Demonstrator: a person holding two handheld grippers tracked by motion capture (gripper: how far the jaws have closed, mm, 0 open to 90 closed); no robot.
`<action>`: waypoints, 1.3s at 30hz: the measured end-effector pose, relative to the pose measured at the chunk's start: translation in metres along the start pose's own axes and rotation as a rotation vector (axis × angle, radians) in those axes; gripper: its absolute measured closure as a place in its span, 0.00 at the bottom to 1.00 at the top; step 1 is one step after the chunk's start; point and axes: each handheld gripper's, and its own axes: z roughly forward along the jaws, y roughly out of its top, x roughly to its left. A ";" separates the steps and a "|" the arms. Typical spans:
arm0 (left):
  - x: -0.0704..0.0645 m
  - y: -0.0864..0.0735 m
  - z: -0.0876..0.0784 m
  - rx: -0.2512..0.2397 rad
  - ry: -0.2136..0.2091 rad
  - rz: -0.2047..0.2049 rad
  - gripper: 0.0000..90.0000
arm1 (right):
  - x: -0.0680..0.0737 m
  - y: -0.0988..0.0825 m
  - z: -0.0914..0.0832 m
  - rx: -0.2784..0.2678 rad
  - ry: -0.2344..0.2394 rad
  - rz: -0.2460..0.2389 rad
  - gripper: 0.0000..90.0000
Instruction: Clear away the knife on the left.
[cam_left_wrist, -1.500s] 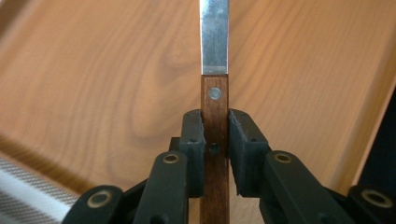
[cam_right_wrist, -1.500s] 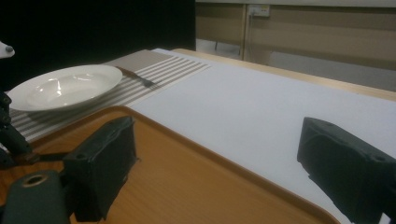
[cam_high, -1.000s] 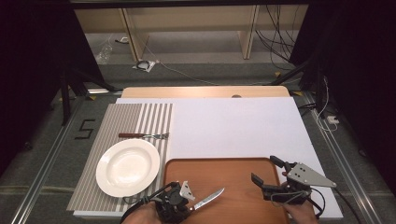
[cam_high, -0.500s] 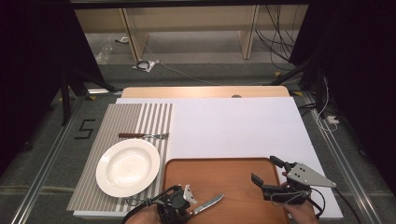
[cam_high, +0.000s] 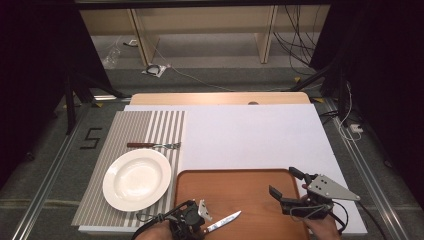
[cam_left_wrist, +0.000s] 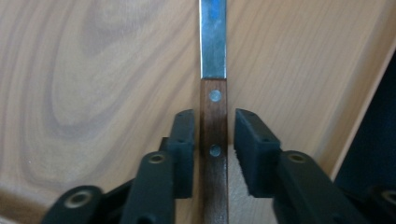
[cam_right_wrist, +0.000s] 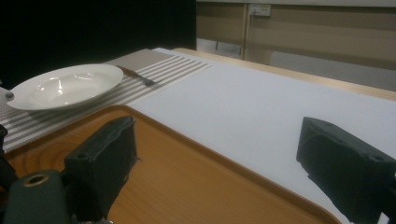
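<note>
A knife with a wooden handle and steel blade lies on the wooden tray near its front left corner, blade pointing right. My left gripper straddles the handle, its jaws slightly apart with a thin gap on each side in the left gripper view. My right gripper hovers over the tray's right part, wide open with nothing between its jaws. A white plate rests on the striped placemat, with a fork just beyond it.
A white sheet covers the table behind the tray. In the right gripper view the plate and the fork lie far left, past the tray rim. Cables and shelving stand beyond the table's far edge.
The knife's blade has dropped lower and slid slightly toward the table's near edge along with my left gripper. The right gripper has stayed put.
</note>
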 end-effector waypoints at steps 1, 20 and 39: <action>0.000 0.002 -0.004 -0.031 0.012 0.005 0.60 | 0.000 0.000 0.000 0.003 0.000 0.000 0.14; -0.016 0.008 0.000 -0.147 0.039 0.110 0.95 | 0.000 0.000 0.000 0.000 0.004 -0.002 0.14; -0.019 0.010 0.016 -0.127 0.038 0.125 0.99 | 0.000 0.000 0.000 -0.004 0.004 -0.006 0.14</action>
